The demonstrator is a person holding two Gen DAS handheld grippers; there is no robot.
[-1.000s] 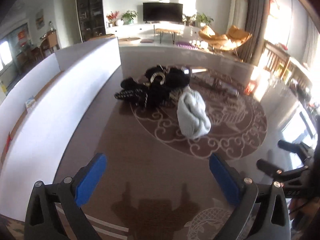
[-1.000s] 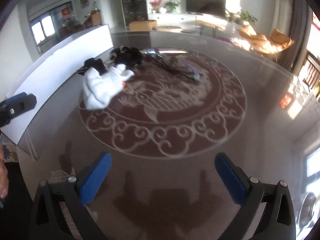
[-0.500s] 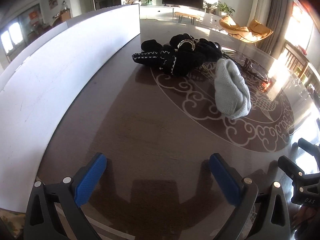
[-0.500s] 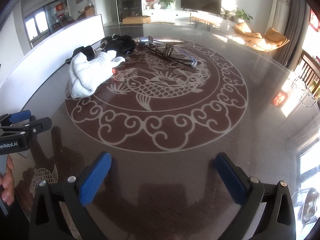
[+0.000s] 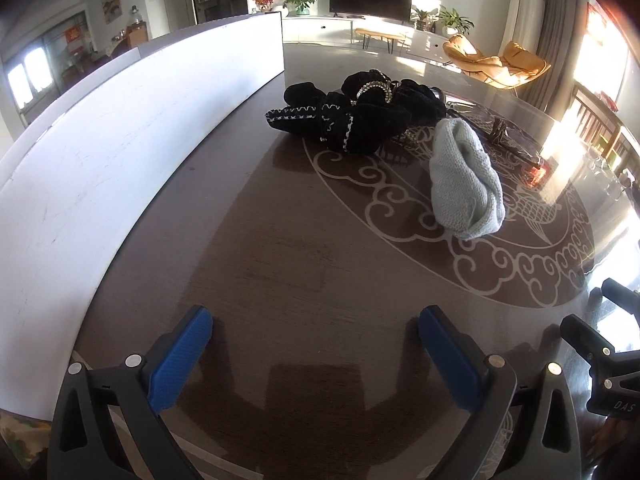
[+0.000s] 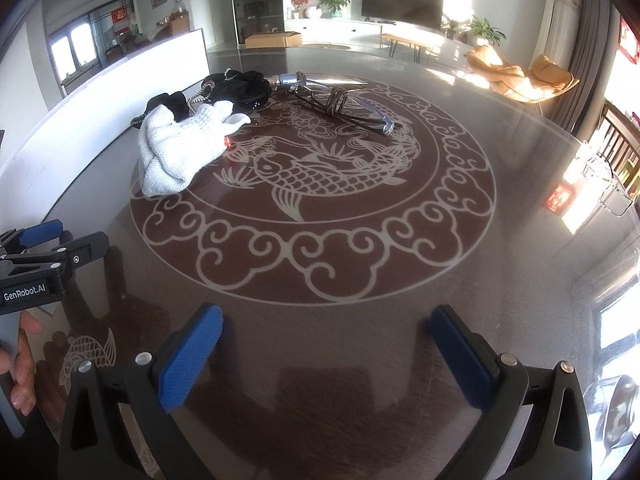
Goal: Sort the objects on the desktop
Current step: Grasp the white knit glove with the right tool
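A white knitted glove (image 5: 464, 182) (image 6: 180, 152) lies on the round dark table (image 5: 280, 260) (image 6: 360, 320). Behind it sits a heap of black gloves with pale stitching and a beaded chain (image 5: 352, 116) (image 6: 236, 88). Clear safety glasses with a brown cord (image 6: 344, 106) lie further back, beside a pale horn-shaped piece (image 6: 296, 78). My left gripper (image 5: 316, 344) is open near the table's front edge, well short of the gloves. My right gripper (image 6: 326, 344) is open too, nothing between its fingers. The left gripper (image 6: 40, 252) shows at the right view's left edge.
A long white board (image 5: 120, 152) (image 6: 100, 92) stands along the table's left side. A fish and cloud pattern covers the table's middle. A hand (image 6: 20, 364) holds the left gripper's handle. Sun glare (image 5: 560, 152) falls on the right part of the table.
Both grippers have dropped lower and pulled back toward the table's front edge, and both views tilted downward. The gloves and glasses lie where they were. Both grippers stayed open.
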